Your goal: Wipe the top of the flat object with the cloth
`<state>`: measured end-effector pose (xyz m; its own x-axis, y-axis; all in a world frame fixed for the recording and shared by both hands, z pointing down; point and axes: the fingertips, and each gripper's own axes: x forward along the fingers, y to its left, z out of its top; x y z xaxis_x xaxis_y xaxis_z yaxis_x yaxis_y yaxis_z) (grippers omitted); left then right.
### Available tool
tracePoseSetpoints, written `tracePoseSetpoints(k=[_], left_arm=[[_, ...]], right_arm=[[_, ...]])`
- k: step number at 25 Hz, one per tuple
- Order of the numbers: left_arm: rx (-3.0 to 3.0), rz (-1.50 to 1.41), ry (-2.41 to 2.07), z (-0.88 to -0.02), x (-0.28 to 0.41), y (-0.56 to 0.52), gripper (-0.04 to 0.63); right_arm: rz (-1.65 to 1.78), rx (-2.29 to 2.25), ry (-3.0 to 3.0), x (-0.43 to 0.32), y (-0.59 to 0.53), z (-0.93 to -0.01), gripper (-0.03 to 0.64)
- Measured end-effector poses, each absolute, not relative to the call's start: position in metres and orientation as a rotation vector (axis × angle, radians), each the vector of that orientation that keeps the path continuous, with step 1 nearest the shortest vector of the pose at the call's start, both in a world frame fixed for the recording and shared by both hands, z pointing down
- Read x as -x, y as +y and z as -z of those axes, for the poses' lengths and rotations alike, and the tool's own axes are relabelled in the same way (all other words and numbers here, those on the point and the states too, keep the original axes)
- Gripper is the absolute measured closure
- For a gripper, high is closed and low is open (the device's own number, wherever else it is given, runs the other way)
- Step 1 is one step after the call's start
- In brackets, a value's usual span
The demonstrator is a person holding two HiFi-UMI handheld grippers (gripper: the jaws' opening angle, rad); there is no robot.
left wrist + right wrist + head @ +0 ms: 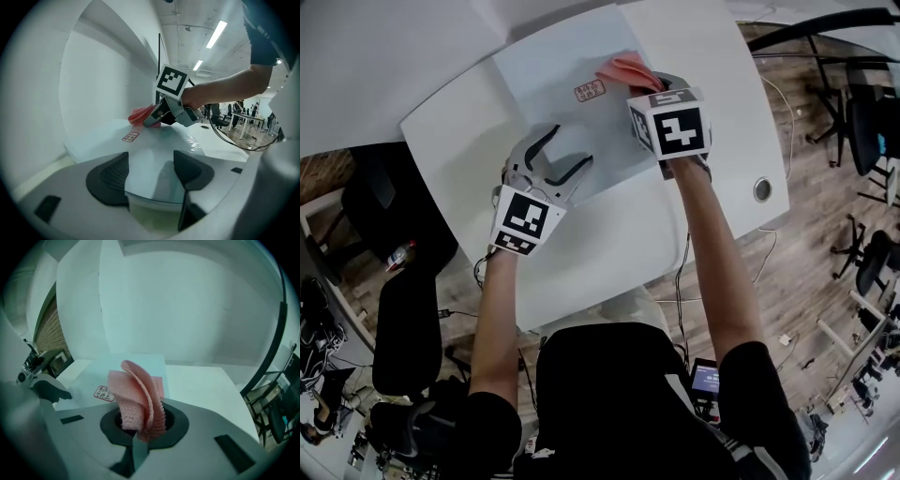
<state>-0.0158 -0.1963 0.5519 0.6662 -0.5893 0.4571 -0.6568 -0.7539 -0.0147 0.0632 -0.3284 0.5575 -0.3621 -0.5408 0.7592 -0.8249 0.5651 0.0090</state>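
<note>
the head view looks steeply down from above the person onto the worktop [628,244], with the left tool [570,148] and right tool [649,84] in its upper half. the left tool view sits low over the sheet [154,159], facing across it to the right tool [152,121]. the right tool view looks close along its jaws at the cloth [138,404]. all three share the label [589,91].

The right claw [649,86] held a pink cloth [626,69] on the flat white sheet [544,84]. The left claw [569,150], jaws apart, rested at the sheet's near edge.
</note>
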Motion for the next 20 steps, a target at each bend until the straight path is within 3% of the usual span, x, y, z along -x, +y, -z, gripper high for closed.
tracePoseSetpoints(k=[13,20], left_arm=[[-2.636,-0.63,-1.055,-0.544,0.01,-0.205,0.301],[-2.548,-0.392,-1.173,-0.494,0.027,-0.207,0.302]], right_arm=[[-0.6,-1.121,-2.097,-0.079,-0.325,-0.535,0.569],[-0.632,-1.103,-2.213,-0.069,-0.3,-0.488,0.569]])
